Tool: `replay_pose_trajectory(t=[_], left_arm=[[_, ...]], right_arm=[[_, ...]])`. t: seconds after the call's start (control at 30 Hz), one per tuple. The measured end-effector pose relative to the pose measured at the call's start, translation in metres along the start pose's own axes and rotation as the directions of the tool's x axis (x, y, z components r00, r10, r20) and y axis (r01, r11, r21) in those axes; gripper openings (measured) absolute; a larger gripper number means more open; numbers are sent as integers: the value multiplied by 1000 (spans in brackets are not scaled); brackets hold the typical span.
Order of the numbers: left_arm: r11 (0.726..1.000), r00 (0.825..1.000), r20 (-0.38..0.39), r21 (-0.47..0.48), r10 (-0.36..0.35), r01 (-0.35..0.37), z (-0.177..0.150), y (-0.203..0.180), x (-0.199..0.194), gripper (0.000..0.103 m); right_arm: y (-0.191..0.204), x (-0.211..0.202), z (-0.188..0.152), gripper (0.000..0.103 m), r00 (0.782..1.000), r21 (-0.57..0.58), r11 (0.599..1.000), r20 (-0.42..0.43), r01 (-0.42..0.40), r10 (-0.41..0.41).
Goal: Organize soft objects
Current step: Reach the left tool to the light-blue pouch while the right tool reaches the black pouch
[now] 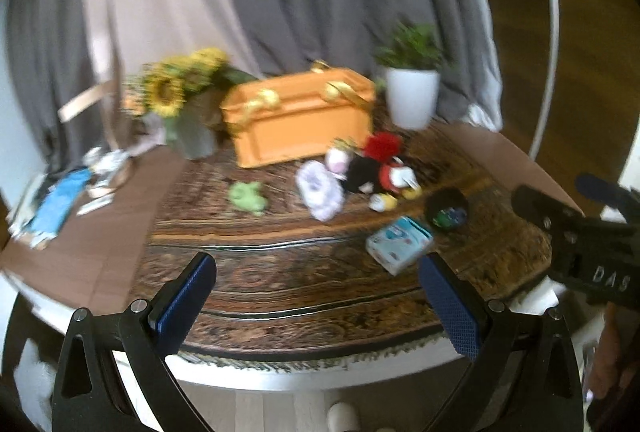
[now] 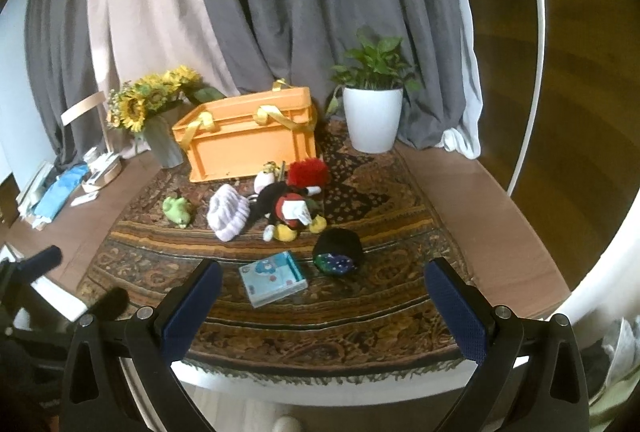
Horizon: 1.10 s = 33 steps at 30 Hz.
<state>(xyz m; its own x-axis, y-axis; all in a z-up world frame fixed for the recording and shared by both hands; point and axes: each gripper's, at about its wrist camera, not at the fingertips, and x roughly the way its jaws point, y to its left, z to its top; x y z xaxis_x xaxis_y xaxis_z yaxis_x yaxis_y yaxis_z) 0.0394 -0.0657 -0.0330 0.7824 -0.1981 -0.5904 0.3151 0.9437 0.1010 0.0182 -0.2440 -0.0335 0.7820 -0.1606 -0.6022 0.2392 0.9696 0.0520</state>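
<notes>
An orange crate (image 2: 250,130) with yellow handles stands at the back of a patterned rug (image 2: 360,316). In front of it lie a green frog plush (image 2: 178,210), a lilac fluffy item (image 2: 228,214), a black-and-red mouse plush (image 2: 290,210), a red fuzzy toy (image 2: 308,170), a dark pouch (image 2: 338,252) and a light blue packet (image 2: 274,282). The same things show blurred in the left wrist view: crate (image 1: 300,116), frog (image 1: 248,196), packet (image 1: 400,242). My left gripper (image 1: 318,304) and right gripper (image 2: 324,306) are open and empty, near the table's front edge.
A sunflower vase (image 2: 158,120) stands left of the crate and a white potted plant (image 2: 372,112) to its right. Blue cloth and small clutter (image 2: 64,188) lie at the far left. Grey curtains hang behind. The right gripper's body (image 1: 588,236) shows in the left wrist view.
</notes>
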Motion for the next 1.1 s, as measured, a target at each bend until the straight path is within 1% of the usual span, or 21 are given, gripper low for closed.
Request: replay_pose_trajectory(t=[0.1,0.17,0.2,0.3,0.37,0.4,0.47,0.5,0.53,0.67,0.7,0.77,0.83,0.9,0.97,1.1], left_arm=[[996,997,-33,47,-71,73,3,-7,22,103],[992,994,-46,71,-102,105,4,-12,34,102],[987,990,-54,89,-131,135,5,-14,43,102],[974,981,-81,132,-175,184,6,-20,64,101],[960,972,-112,168,-206,223,5,-24,80,99],[949,964,-131,188,-231,252,4,-27,89,99],[933,954,-156,215,-257,287,2,-31,101,99],[922,947,-168,235,-273,307,2,-33,110,97],[915,943,-176,246,-281,319,2,-35,116,96],[879,924,-213,299,-319,372,2,-42,138,91],[865,915,-228,314,-331,391,2,-44,144,89],[850,904,-251,325,-345,415,1,-48,154,89],[836,888,-281,322,-364,445,-1,-51,165,86],[832,881,-301,321,-364,453,-2,-55,174,83],[833,879,-320,320,-353,451,-2,-60,181,81],[833,861,-358,291,-361,470,-1,-67,194,80]], right_arm=[[-3,15,2,102,1000,11,1000,-17,-1,1],[-2,26,3,101,999,8,1000,-36,4,-4],[-3,33,4,100,999,6,1000,-46,-1,1],[-3,53,4,97,997,0,1000,-79,5,-4],[-5,68,3,93,993,18,1000,-114,1,1],[-6,74,3,91,992,26,1000,-123,1,2],[-7,86,1,88,989,39,999,-145,13,-8],[-8,92,0,85,988,46,999,-155,16,-9],[-8,97,0,84,986,50,999,-165,17,-8],[-8,119,-2,83,979,51,999,-203,11,0],[-8,125,-3,83,976,53,999,-216,3,8],[-9,136,-4,83,971,56,998,-237,-10,23],[-11,145,-5,81,967,57,998,-253,-22,36],[-14,156,-6,80,961,56,998,-272,-36,50],[-17,164,-5,79,956,60,997,-288,-48,63],[-24,177,-3,77,943,80,994,-318,-72,94]])
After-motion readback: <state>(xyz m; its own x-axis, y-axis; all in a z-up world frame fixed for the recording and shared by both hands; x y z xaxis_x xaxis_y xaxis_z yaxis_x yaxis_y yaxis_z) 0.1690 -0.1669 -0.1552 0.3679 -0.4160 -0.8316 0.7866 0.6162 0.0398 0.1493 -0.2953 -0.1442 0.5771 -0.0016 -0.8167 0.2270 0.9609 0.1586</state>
